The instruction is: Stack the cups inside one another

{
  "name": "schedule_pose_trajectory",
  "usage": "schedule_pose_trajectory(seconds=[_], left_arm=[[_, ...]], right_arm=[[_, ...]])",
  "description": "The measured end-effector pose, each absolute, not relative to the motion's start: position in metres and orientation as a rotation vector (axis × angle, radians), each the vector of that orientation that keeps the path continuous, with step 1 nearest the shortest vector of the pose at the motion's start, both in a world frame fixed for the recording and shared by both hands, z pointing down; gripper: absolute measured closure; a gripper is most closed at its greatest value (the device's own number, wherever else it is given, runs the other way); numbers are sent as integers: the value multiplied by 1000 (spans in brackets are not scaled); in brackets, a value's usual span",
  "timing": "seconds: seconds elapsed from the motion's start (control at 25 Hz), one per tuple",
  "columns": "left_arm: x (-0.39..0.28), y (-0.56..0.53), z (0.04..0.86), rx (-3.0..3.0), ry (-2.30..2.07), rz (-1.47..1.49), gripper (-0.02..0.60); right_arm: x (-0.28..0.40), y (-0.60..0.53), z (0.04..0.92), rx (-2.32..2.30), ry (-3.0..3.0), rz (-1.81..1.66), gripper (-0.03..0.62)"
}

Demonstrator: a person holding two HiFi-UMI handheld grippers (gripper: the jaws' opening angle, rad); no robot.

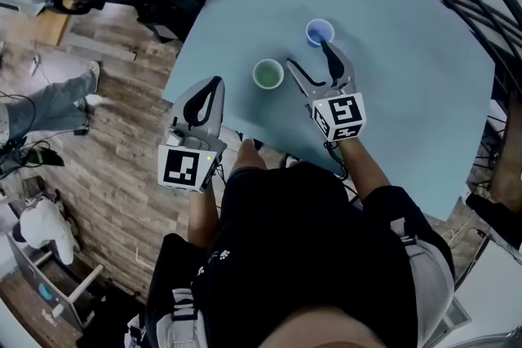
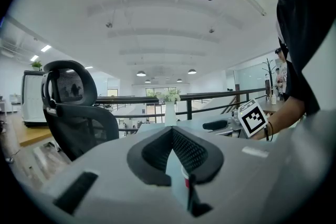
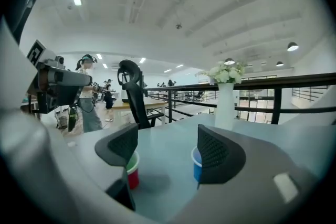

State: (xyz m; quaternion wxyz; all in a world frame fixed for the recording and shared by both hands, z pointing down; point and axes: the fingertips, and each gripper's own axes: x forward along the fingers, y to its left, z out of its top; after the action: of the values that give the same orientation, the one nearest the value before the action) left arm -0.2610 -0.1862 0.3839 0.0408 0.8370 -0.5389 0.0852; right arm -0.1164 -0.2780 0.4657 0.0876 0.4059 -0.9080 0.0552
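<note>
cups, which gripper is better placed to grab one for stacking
Right. The right gripper is open, with the red cup and blue cup just ahead of its jaws. The left gripper is shut, back at the table edge and farther from both.

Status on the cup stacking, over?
Left gripper shut, empty. Right gripper open, empty, facing both cups. Red cup and blue cup apart, unstacked. Nothing in the way.

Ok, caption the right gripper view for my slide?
Open right gripper facing a red cup and a blue cup on the table, vase behind.
</note>
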Motion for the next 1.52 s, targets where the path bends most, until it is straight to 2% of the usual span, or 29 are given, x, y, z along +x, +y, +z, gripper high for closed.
schedule_pose_trajectory(seconds=[0.24,0.64,1.4,1.52], left_arm=[[-240,-205,382,2628,-1555,288,592],[-233,-227,388,2637,-1492,328,592],[-240,-233,400,2595,-1495,343,592],[-243,-231,400,2585,-1506,349,592]], right_arm=[[-82,-301,476,1368,-2619,175,220],[-67,-336,513,1444,-2527,261,177],[-70,-367,551,1450,-2439,292,174],[-68,-368,554,1451,-2422,295,190]])
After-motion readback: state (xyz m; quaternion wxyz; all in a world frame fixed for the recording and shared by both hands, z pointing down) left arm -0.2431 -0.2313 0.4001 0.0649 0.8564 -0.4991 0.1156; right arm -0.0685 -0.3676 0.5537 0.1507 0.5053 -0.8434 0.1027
